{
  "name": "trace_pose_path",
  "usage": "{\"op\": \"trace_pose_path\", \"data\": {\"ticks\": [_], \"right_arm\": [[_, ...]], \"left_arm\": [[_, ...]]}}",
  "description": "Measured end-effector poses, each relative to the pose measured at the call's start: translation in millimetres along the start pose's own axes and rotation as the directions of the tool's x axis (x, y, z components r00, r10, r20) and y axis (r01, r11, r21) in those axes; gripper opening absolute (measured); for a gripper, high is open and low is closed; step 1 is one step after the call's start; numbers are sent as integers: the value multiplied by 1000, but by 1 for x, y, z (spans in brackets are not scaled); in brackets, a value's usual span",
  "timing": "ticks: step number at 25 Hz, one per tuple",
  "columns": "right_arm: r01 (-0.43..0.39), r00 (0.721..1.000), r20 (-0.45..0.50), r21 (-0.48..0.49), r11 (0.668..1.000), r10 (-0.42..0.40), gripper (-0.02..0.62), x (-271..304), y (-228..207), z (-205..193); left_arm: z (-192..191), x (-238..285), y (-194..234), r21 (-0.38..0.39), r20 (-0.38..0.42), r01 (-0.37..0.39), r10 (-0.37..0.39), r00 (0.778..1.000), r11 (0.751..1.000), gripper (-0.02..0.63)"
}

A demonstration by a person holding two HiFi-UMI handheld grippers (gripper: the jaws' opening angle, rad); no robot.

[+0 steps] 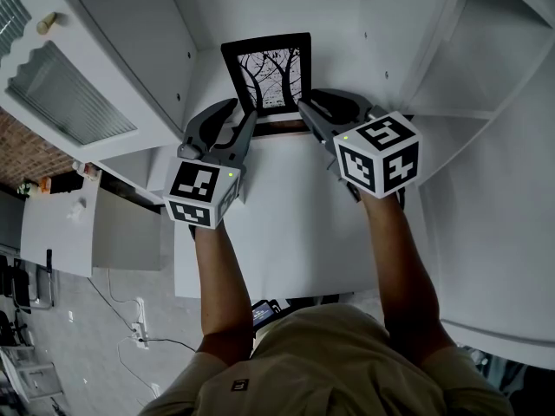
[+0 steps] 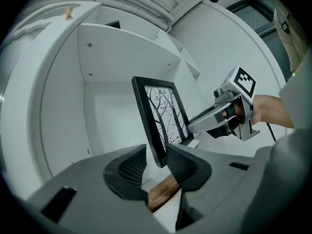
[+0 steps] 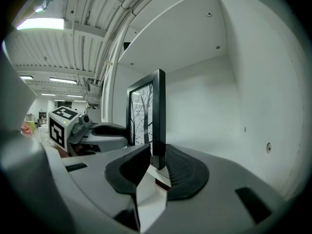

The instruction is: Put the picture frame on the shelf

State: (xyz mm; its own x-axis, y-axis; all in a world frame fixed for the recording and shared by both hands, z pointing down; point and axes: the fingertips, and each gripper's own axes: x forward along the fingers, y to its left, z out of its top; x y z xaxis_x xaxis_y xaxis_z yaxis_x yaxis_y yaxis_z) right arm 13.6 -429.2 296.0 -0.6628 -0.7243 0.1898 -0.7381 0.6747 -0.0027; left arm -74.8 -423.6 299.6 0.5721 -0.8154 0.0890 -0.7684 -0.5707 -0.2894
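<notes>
Left gripper (image 1: pixel 245 111) and right gripper (image 1: pixel 310 100) are each clamping, jaws narrowly apart, on a lower side edge of the picture frame (image 1: pixel 269 76). The frame is standing upright between them inside the smooth white shelf (image 1: pixel 286 224) compartment, showing a rectangular matte black border and a bare-tree print.

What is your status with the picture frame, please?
Left tool shut on picture frame, left edge; right tool shut on its right edge. Frame upright inside the shelf. Nothing seen in the way.
</notes>
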Motion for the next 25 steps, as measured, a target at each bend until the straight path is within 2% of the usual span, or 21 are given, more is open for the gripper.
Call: {"op": "trace_pose_path", "data": {"ticks": [15, 20, 25], "right_arm": [[18, 1000, 10, -4, 1000, -18, 78, -15, 1, 0], [78, 996, 43, -25, 997, -77, 78, -22, -10, 13], [125, 992, 30, -34, 992, -124, 77, -29, 6, 0]], "left_arm": [[0, -18, -9, -6, -1, -4, 4, 1000, 1000, 107], [17, -26, 1, 32, 59, -7, 5, 998, 999, 107], [5, -66, 0, 14, 60, -2, 1, 998, 1000, 106]]}}
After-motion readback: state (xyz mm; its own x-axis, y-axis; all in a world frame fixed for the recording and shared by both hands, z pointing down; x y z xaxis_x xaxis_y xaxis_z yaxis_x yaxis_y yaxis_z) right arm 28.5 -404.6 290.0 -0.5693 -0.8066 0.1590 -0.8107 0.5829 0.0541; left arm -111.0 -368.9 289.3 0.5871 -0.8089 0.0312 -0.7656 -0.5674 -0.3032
